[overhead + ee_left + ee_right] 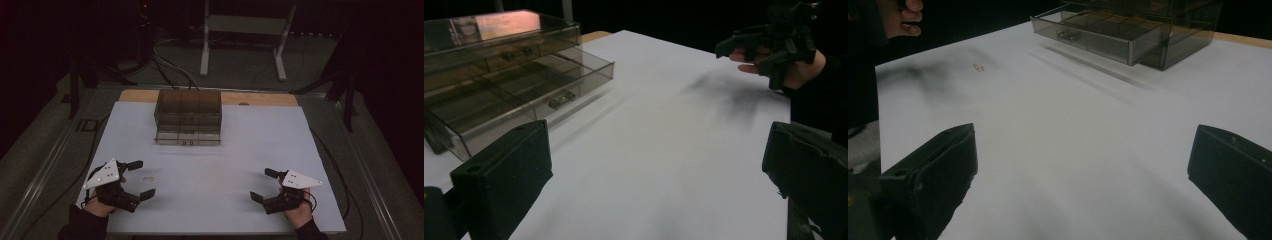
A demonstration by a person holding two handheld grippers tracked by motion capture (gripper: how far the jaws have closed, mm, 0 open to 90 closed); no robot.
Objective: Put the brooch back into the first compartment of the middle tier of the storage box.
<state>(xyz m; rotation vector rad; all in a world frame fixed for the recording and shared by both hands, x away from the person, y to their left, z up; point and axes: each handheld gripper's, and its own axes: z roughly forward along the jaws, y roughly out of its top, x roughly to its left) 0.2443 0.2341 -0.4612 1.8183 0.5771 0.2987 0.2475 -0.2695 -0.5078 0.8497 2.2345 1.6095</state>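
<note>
White counter (215, 200), dim room: both tongs, left (134, 178) and right (262, 184), gape wide, empty. Left should close squarely over small clear piece (148, 177), lower-left frame; drawer box (188, 117) waits, upper centre.

The room is dark, its walls lost in black. A white tabletop (260, 135) lies over a wooden board (260, 98). Beyond it, grey floor (240, 70) carries black cables (170, 70) and a white metal stand (245, 30). Dark tripod legs (75, 85) flank both sides.
</note>
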